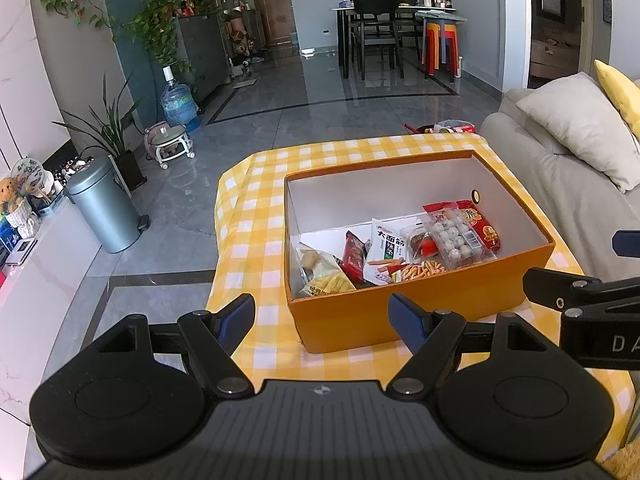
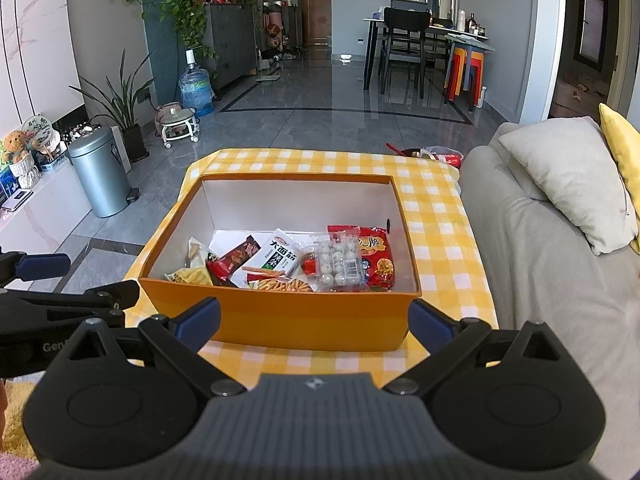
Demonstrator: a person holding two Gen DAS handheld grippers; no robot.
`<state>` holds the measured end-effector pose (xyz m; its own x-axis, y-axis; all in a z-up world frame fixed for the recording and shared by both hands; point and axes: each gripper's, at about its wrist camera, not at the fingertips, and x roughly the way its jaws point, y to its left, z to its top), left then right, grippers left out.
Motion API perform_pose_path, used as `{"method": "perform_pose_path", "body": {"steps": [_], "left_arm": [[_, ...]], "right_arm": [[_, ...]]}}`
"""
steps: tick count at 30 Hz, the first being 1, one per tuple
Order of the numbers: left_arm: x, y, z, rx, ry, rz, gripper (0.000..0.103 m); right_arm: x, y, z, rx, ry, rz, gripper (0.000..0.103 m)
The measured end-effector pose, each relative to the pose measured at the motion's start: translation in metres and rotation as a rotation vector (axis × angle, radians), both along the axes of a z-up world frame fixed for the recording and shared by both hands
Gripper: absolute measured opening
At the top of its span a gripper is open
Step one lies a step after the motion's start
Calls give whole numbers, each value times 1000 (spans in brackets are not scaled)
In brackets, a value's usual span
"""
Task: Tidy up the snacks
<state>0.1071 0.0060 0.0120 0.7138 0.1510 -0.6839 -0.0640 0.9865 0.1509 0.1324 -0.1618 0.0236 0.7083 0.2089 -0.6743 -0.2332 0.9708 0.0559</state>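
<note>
checked yellow tablecloth [image 2: 440, 216] | orange box [image 2: 280, 320] holding mixed snack packets [image 2: 372, 256] | both hand-held grippers [image 1: 322, 320] [image 2: 316, 322] spread, empty

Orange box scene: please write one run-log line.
left gripper open | right gripper open | orange box holds snacks

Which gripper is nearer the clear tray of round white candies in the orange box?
Right gripper, hedged: it faces the box's near wall almost below the clear candy tray. Left gripper sits further left, by the near-left corner.
</note>
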Motion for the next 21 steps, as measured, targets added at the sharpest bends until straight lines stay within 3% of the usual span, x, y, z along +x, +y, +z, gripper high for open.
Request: {"method": "perform_pose_path", "body": {"steps": [21], "left_arm": [[-1, 0, 0, -6, -1, 18, 89]], "right_arm": [[0, 5, -5, 3, 20, -3, 97]]}}
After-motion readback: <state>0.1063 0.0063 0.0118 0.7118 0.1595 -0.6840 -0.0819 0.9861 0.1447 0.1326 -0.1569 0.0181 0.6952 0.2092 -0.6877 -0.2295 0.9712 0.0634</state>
